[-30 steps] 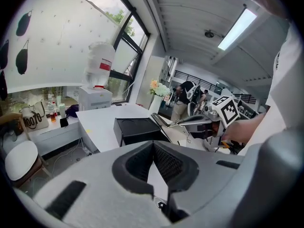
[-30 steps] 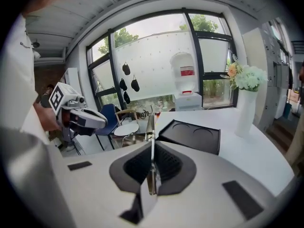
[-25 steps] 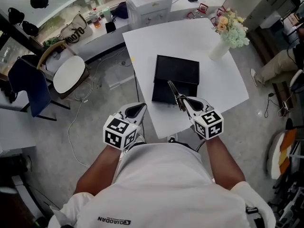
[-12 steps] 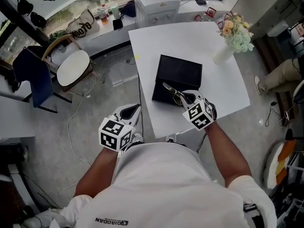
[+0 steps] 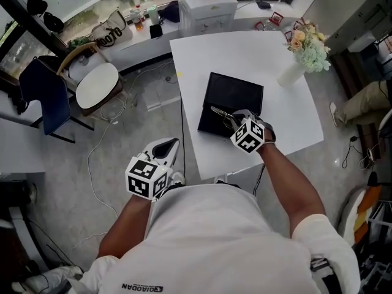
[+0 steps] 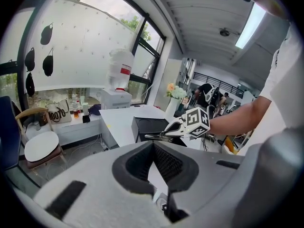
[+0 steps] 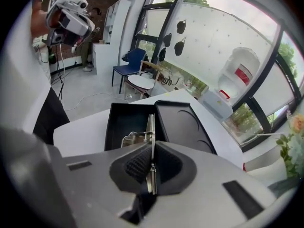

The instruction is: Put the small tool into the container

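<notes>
The right gripper (image 5: 237,120) clamps a small metal tool (image 5: 220,112), which juts out over the open black container (image 5: 209,125) on the white table (image 5: 245,54). The left gripper (image 5: 166,149) hangs beside the table, its jaws together on nothing.

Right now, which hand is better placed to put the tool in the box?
Right: the right gripper is shut on the metal tool over the open black container; the left gripper holds nothing, beside the table.
</notes>
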The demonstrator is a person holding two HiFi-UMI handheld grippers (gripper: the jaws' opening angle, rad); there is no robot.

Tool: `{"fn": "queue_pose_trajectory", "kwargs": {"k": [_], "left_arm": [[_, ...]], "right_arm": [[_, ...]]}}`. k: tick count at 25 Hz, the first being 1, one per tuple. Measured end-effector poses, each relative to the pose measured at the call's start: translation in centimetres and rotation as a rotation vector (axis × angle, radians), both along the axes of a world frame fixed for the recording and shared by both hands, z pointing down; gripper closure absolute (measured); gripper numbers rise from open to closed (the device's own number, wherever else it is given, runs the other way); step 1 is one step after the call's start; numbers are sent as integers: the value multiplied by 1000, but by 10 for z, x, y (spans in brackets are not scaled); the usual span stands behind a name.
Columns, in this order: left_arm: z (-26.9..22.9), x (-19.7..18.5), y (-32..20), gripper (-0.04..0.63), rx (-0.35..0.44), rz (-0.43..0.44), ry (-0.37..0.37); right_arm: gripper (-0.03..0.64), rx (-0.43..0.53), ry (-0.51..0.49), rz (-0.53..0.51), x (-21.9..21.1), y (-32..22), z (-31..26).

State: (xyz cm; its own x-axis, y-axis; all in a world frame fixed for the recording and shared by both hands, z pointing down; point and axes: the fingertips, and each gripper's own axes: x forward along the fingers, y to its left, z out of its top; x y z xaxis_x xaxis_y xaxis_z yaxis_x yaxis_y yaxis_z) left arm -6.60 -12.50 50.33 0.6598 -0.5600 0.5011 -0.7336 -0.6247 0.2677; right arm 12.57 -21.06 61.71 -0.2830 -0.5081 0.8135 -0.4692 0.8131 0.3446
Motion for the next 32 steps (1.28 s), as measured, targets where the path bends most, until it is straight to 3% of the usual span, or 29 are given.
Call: {"fn": "queue_pose_trajectory", "kwargs": {"k": [22, 32], "left_arm": [[8, -10, 16, 586, -37, -61, -2], [6, -3, 21, 586, -39, -37, -6]], "right_arm": [[601, 100, 177, -162, -3, -21, 39], [529, -3, 150, -148, -6, 0, 58]]}}
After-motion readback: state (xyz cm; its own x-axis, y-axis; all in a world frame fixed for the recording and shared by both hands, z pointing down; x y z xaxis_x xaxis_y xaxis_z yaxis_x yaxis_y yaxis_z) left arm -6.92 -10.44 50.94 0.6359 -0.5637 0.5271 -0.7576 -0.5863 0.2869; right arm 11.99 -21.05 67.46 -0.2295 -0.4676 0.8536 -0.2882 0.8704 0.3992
